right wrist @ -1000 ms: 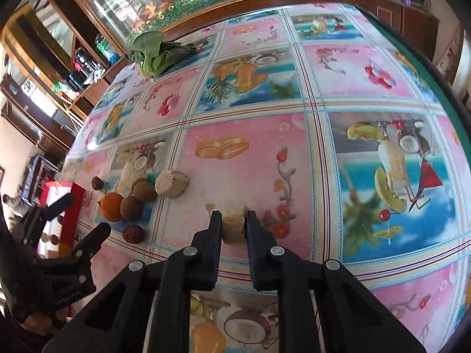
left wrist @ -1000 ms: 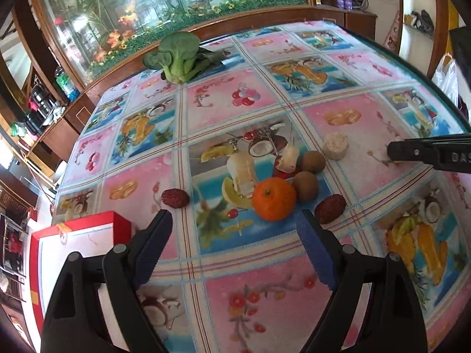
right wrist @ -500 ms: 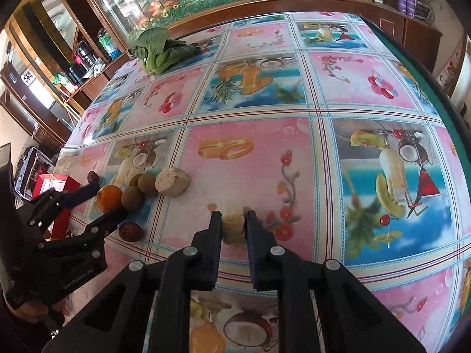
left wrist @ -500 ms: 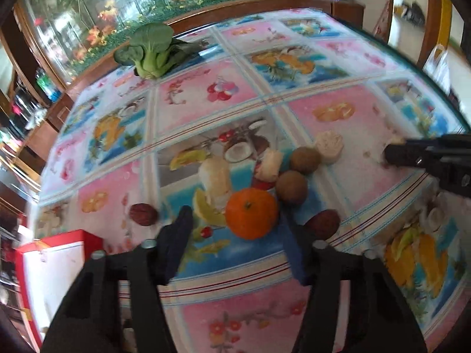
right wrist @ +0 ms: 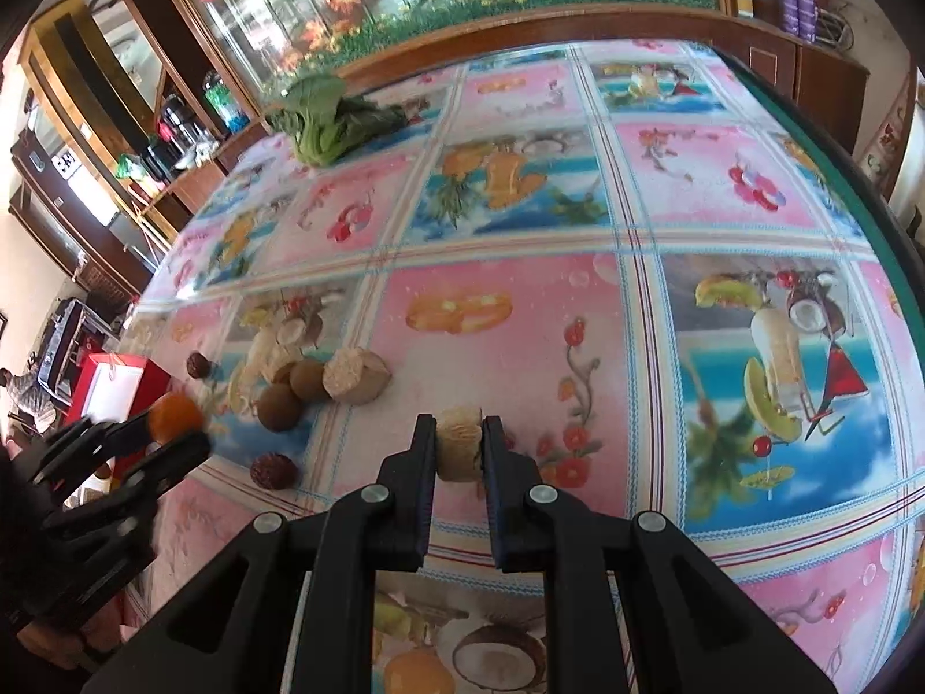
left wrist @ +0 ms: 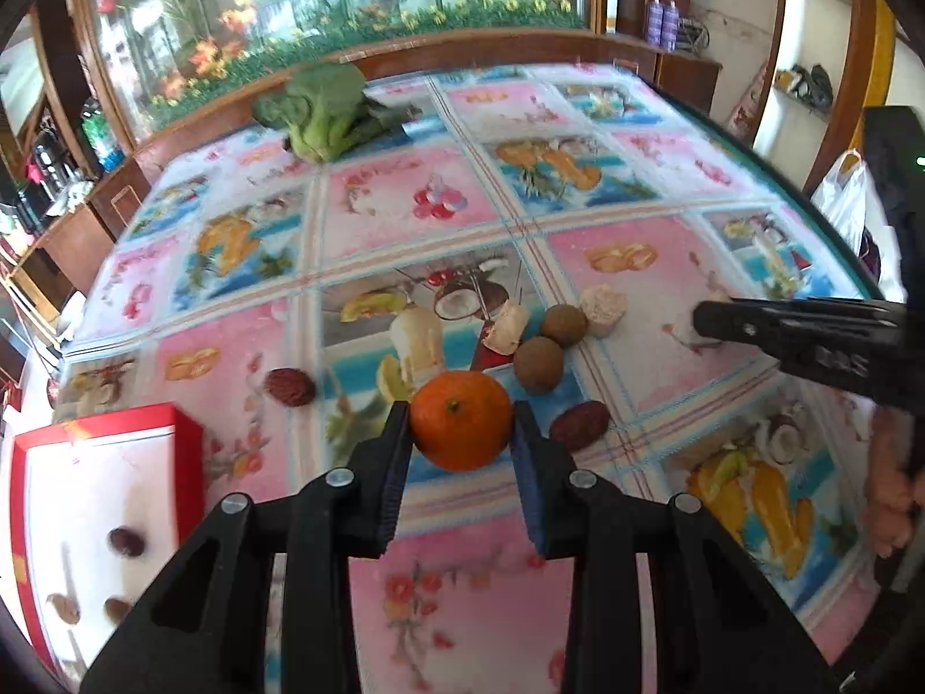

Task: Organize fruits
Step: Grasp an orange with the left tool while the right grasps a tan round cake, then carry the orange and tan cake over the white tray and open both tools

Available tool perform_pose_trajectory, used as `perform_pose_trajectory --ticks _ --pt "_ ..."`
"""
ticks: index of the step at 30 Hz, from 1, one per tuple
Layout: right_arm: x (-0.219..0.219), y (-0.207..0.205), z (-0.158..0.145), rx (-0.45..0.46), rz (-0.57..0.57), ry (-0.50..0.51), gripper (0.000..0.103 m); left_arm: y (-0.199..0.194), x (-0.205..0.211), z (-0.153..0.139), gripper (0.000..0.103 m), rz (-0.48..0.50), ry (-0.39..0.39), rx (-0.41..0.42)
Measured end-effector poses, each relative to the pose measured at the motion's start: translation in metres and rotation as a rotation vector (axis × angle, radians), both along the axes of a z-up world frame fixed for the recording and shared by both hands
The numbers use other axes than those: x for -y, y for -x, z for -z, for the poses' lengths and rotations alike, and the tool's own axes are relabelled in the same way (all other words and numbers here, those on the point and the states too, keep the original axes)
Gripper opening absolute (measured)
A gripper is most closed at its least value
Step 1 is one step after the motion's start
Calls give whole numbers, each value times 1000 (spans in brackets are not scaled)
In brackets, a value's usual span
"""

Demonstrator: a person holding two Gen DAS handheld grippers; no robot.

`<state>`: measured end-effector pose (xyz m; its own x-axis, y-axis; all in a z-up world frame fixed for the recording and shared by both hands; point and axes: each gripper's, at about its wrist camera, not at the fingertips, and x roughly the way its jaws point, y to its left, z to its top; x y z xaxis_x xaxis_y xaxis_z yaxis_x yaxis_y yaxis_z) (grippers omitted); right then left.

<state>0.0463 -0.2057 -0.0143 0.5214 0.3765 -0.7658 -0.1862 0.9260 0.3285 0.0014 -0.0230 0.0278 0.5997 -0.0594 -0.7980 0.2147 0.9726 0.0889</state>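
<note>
The left tool (left wrist: 461,431) has just been closing and its pads press both sides of the orange (left wrist: 461,427). Two brown fruits (left wrist: 539,363) lie just behind it on the counter (left wrist: 665,347); a red box (left wrist: 110,480) sits left.

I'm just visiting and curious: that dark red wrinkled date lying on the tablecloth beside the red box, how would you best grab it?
Grip the dark red wrinkled date across its narrow middle, coming from above. It lies flat and oblong with clear tablecloth on both long sides, so the jaws probably fit either side.
</note>
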Motion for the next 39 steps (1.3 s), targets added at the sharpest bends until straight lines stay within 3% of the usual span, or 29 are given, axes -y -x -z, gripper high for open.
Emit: perform_pose_trajectory --ticks 8,14,24,31,35,39 --pt "17 8 -22 166 116 -53 14 64 -26 -38 36 -49 13 128" --pt "27 22 -42 313 173 -112 14 94 -49 -35 36 -93 11 133" --pt "23 21 -35 305 203 -109 14 114 -75 -39 36 -129 37 146" --pt "-33 47 -45 326 85 -145 13 128 -113 -47 36 -173 54 185" --pt "-94 59 -55 311 -61 -207 13 135 -151 -52 36 -252 52 207" --pt "-168 69 -63 314 -220 -183 13 145 -198 -57 36 -353 42 237"
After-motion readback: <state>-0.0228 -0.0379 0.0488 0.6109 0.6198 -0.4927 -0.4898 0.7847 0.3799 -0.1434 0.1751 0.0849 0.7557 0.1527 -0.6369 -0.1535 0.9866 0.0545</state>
